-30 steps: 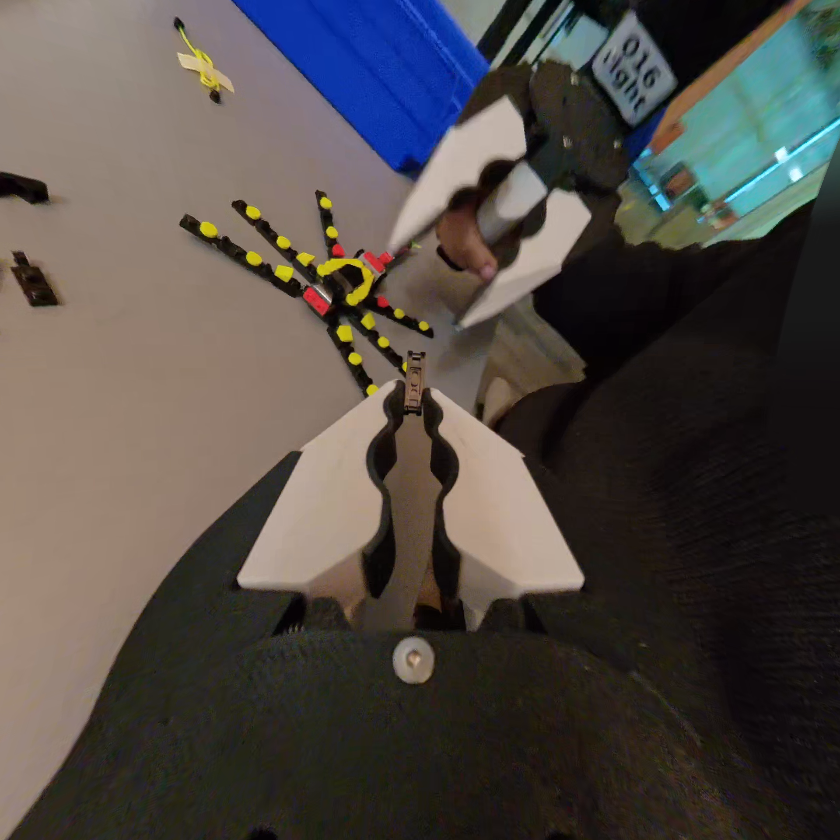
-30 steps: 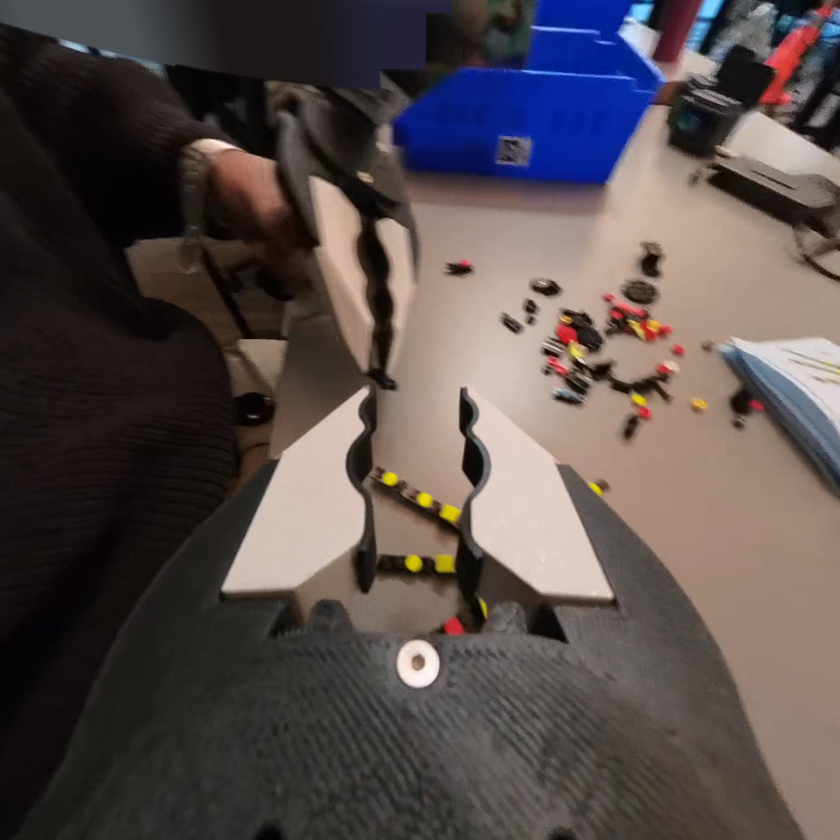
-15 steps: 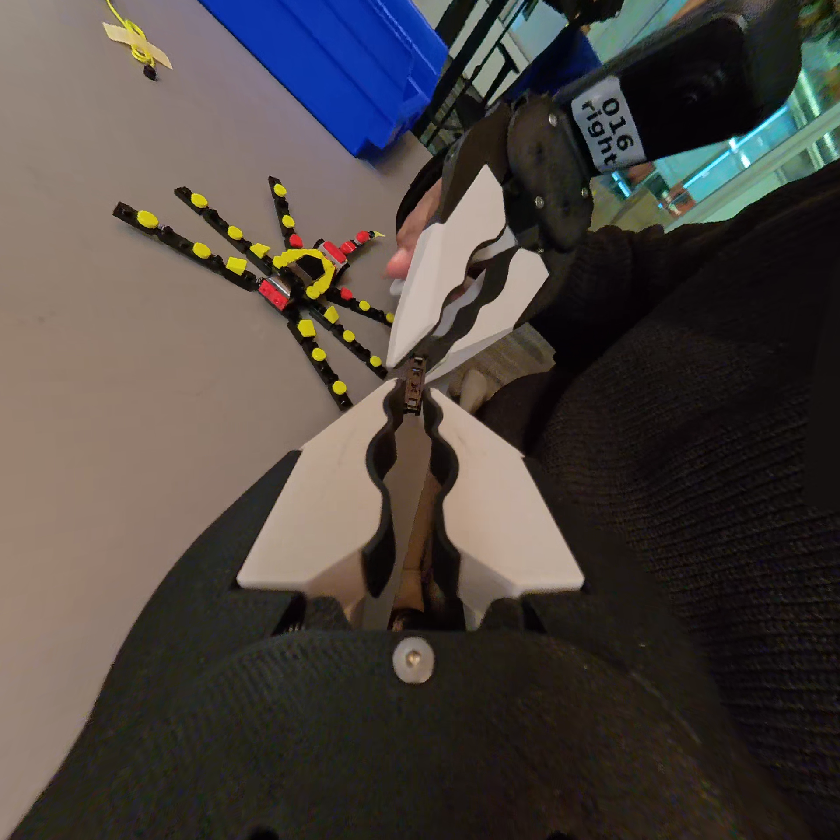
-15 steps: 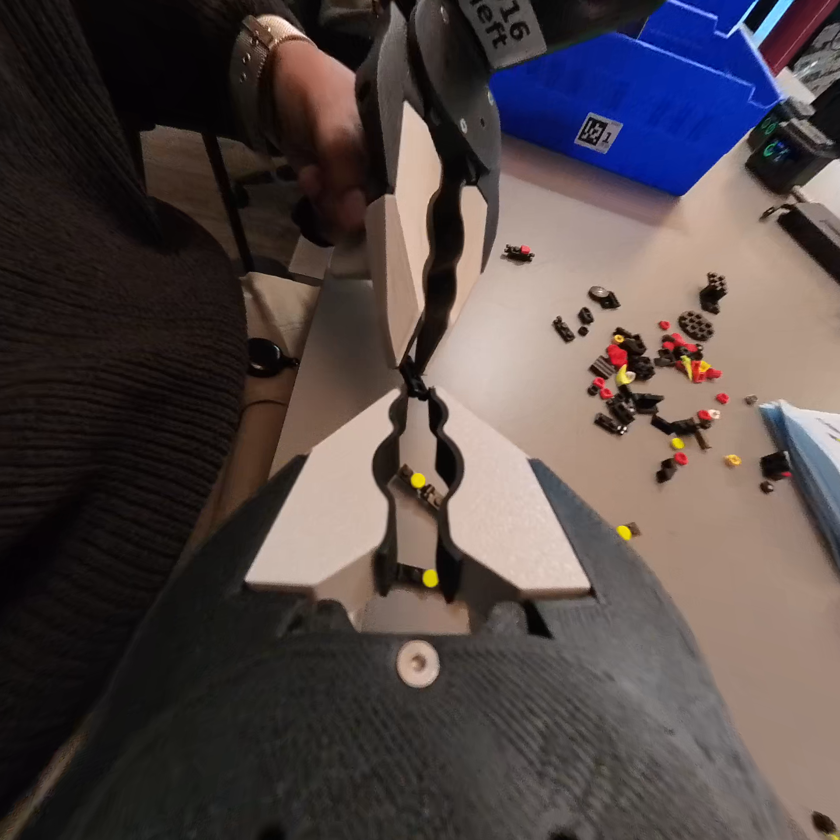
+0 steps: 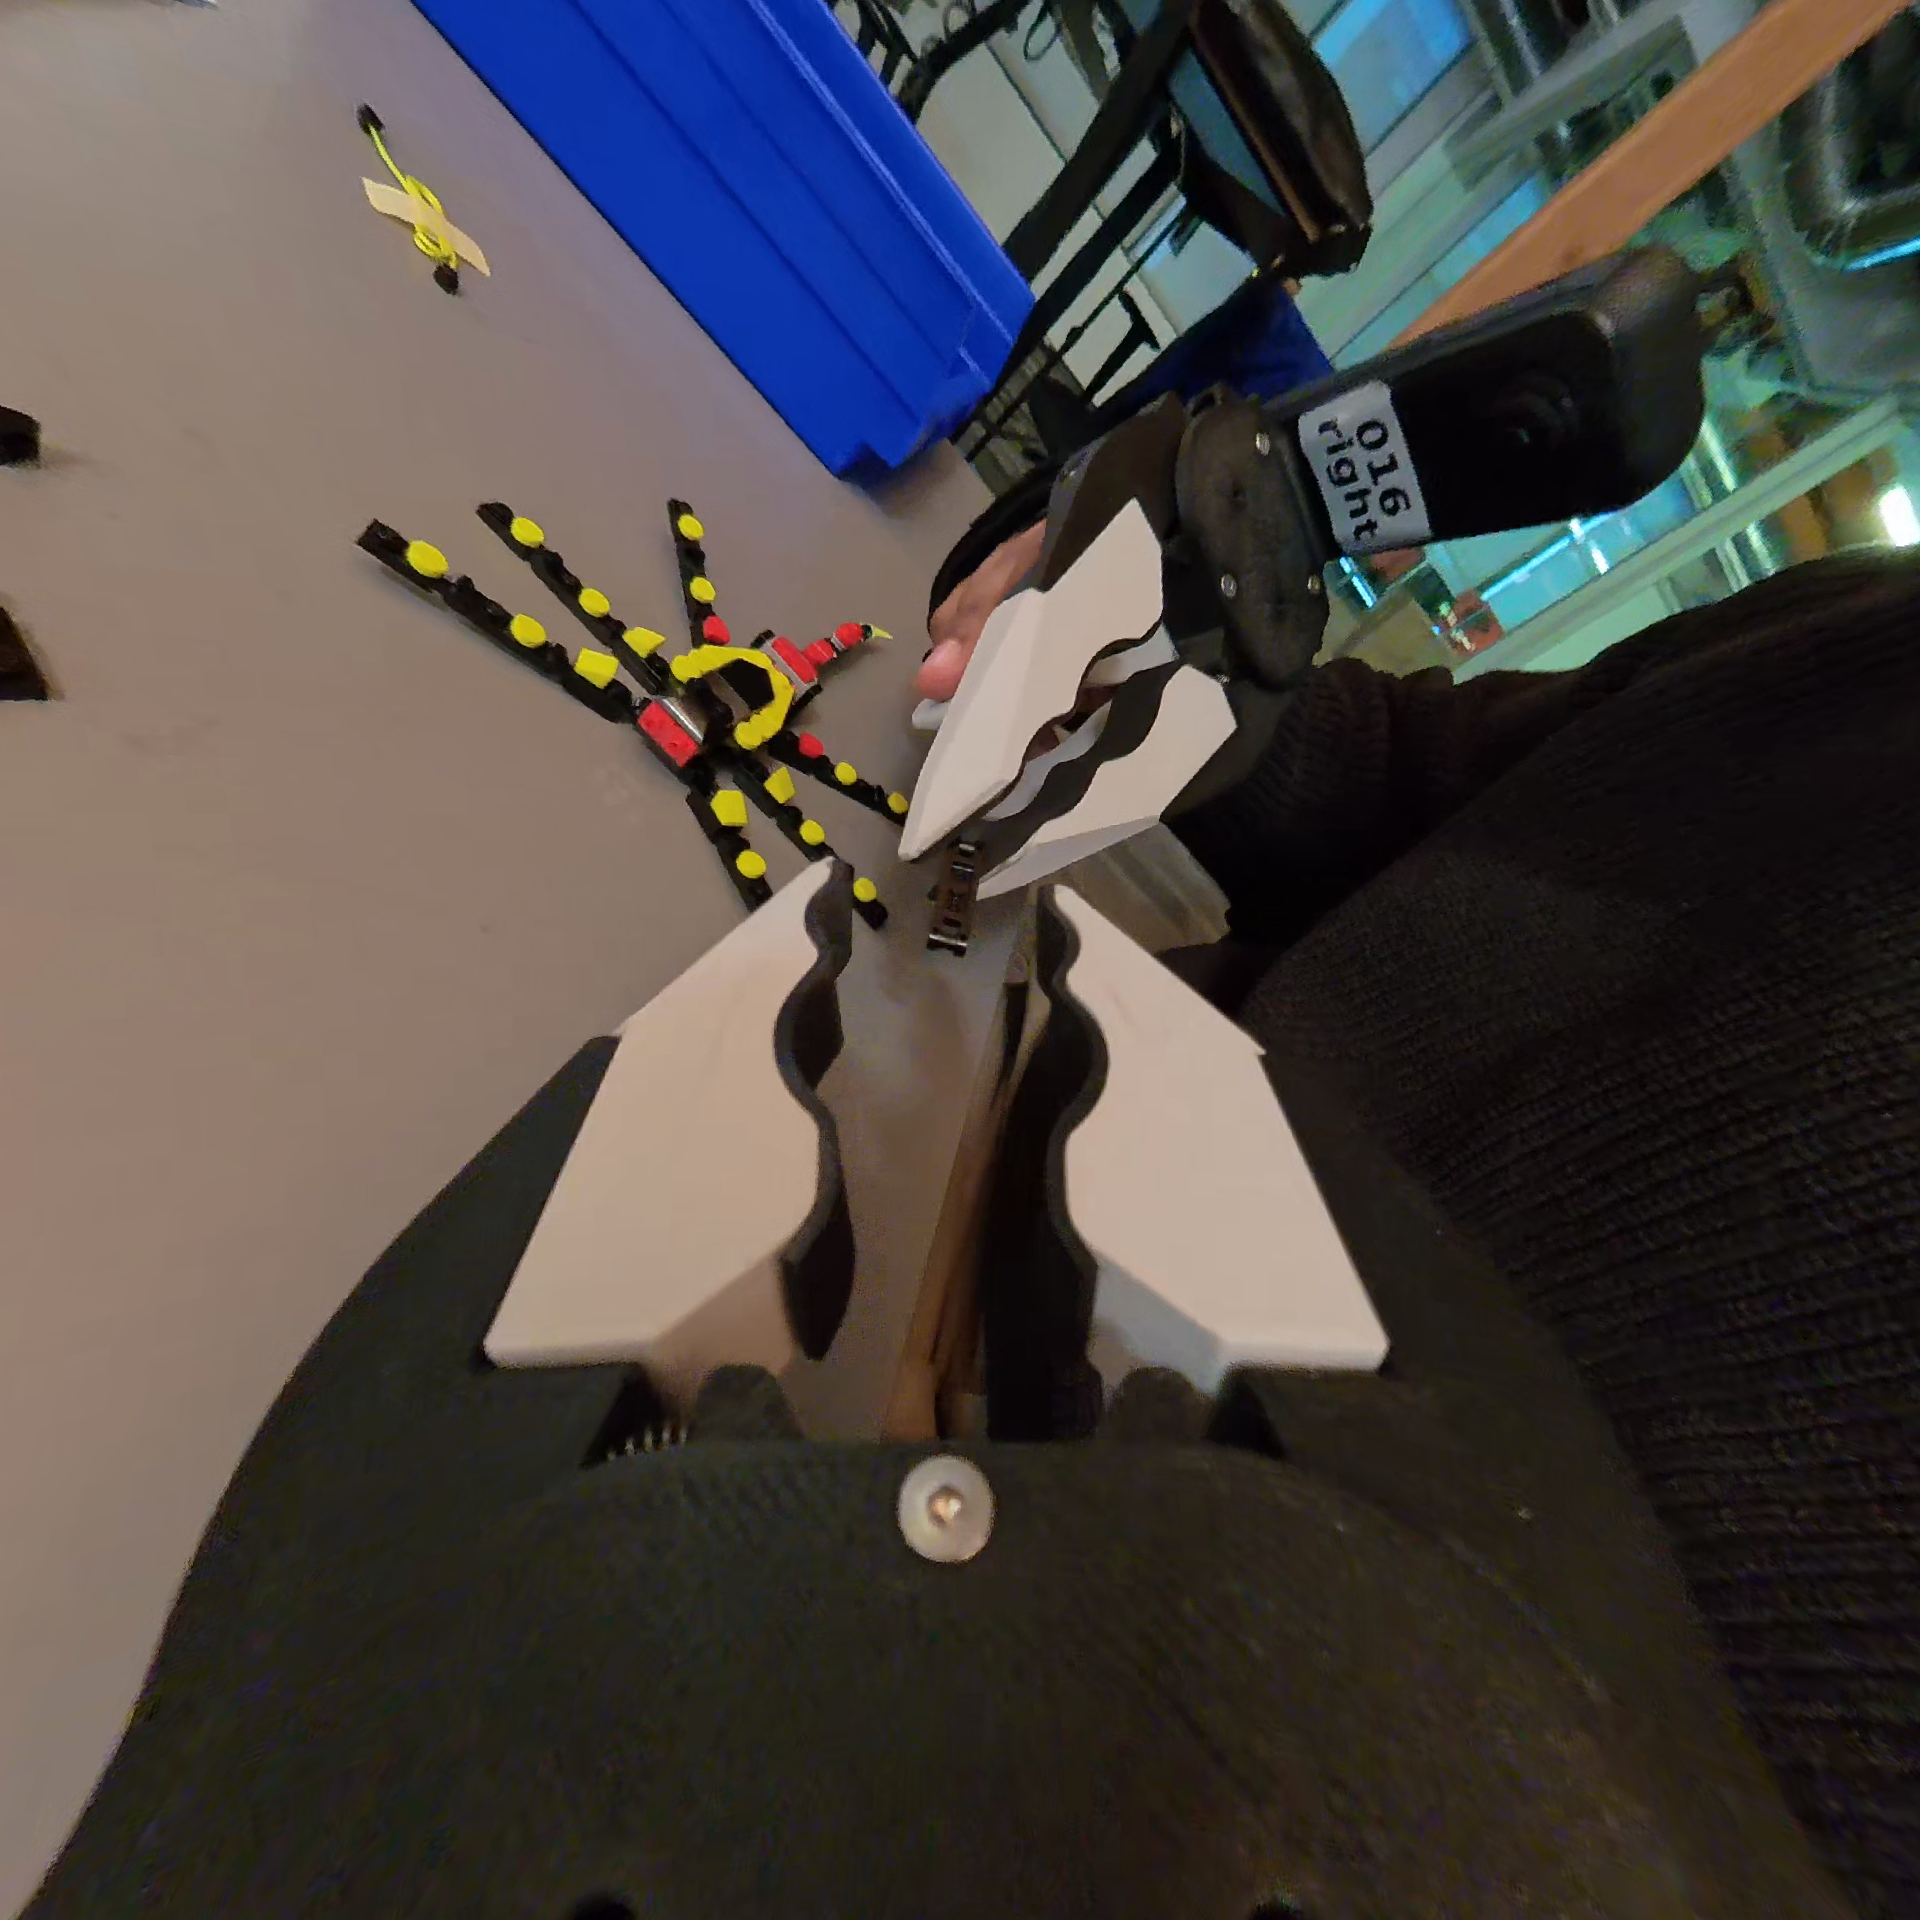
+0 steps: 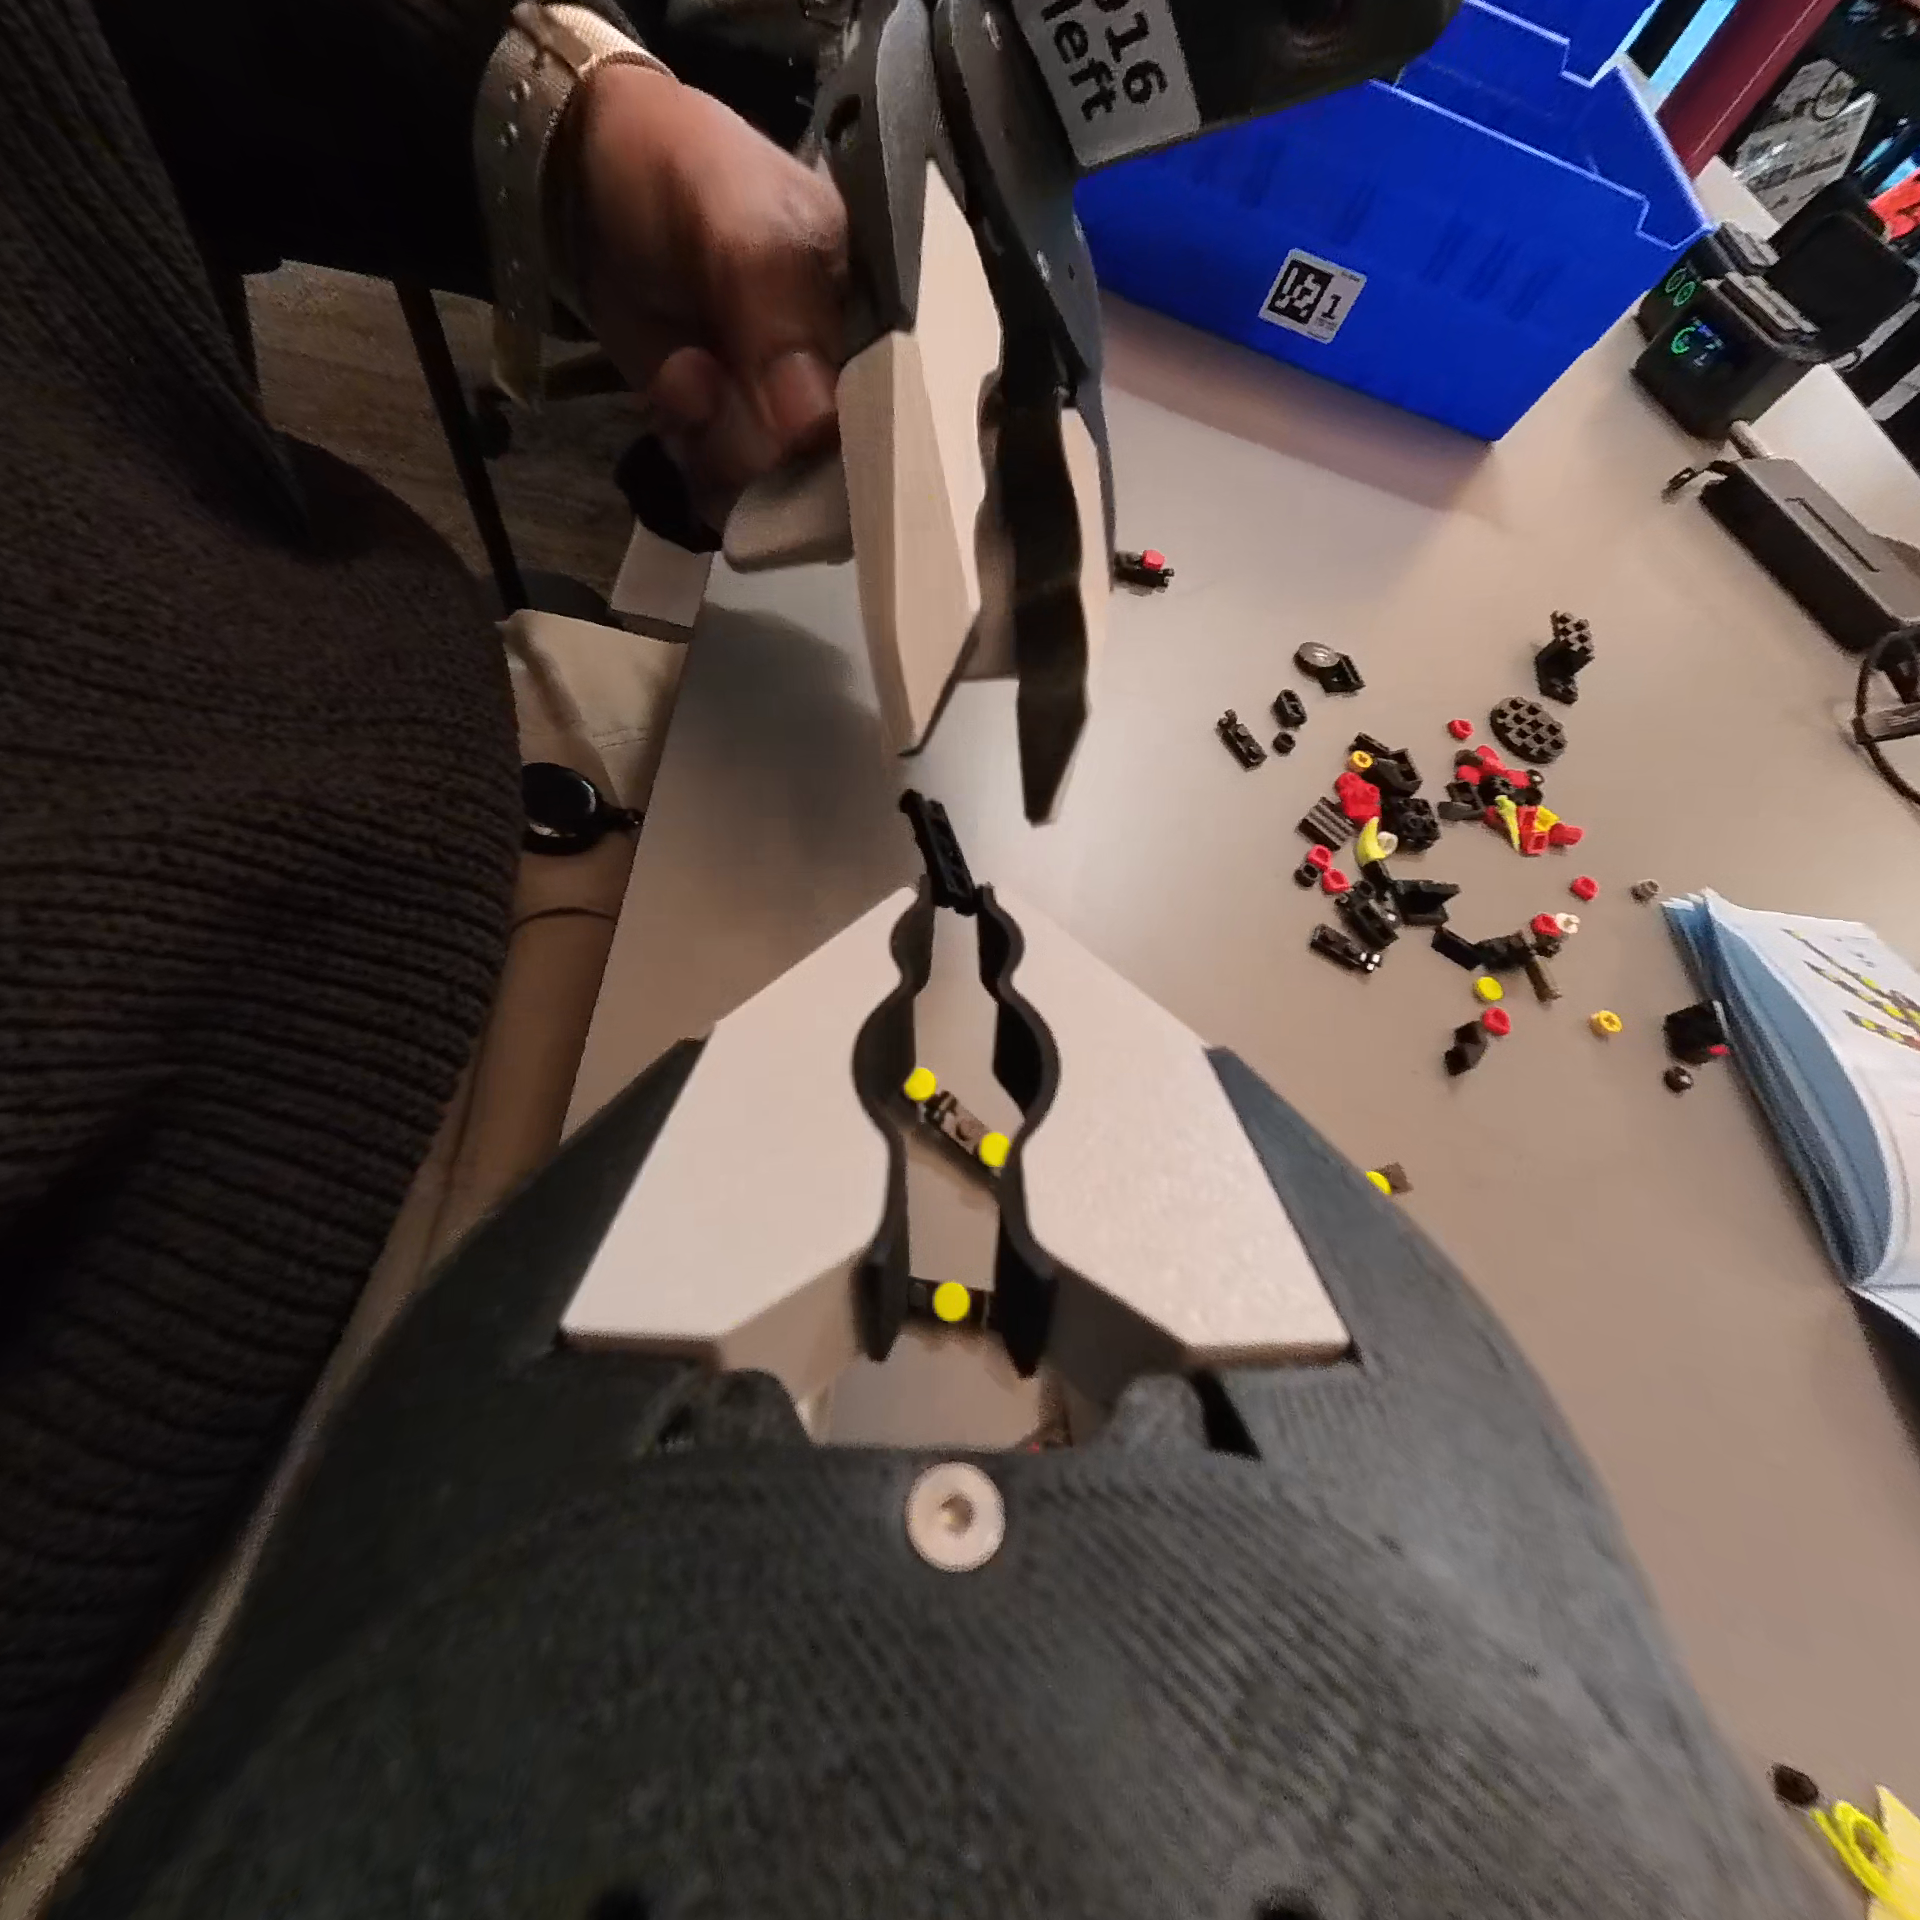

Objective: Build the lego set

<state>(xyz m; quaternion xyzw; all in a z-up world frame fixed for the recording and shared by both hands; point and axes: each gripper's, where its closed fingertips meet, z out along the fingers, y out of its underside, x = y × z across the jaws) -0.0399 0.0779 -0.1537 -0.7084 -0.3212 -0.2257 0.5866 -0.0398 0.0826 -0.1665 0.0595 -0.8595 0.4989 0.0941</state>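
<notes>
Small black lego piece (image 6: 943, 854) is pinched by one end in the right gripper (image 6: 951, 896), held above the grey table (image 5: 260, 935). Left gripper (image 5: 940, 914) has its fingers spread, empty, just beside the piece. Black-and-yellow spider model (image 5: 665, 686) lies flat near the table edge. Risk: the grip is shallow, only at the tips; the piece could pivot or drop off the edge while being seated.
</notes>
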